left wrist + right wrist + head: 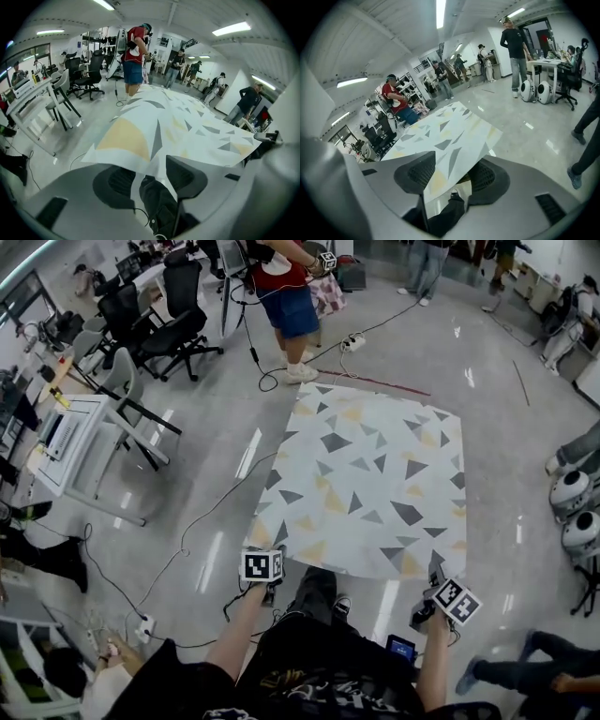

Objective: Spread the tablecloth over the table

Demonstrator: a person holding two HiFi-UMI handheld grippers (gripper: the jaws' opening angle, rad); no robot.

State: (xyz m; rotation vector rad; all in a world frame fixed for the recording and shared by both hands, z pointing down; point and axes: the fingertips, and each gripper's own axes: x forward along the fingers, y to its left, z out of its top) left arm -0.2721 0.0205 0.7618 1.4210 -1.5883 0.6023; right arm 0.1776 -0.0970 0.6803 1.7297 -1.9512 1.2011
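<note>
The tablecloth [370, 479], white with grey and yellow triangles, lies flat and spread out in front of me; whatever it rests on is hidden beneath it. My left gripper [266, 563] is at its near left corner and my right gripper [441, 579] at its near right corner. In the left gripper view the cloth [178, 122] hem runs between the jaws of the left gripper [150, 176], which stand apart without pressing on it. In the right gripper view a strip of cloth [440, 136] likewise passes loosely through the wide gap of the right gripper [452, 176]. My dark trousers show below both.
Another person [286, 287] in a red top stands at the cloth's far end. Black office chairs [173, 315] and a white desk [80, 442] are to the left. Cables and a power strip [353, 341] lie on the floor. Round white machines [572, 493] stand at the right.
</note>
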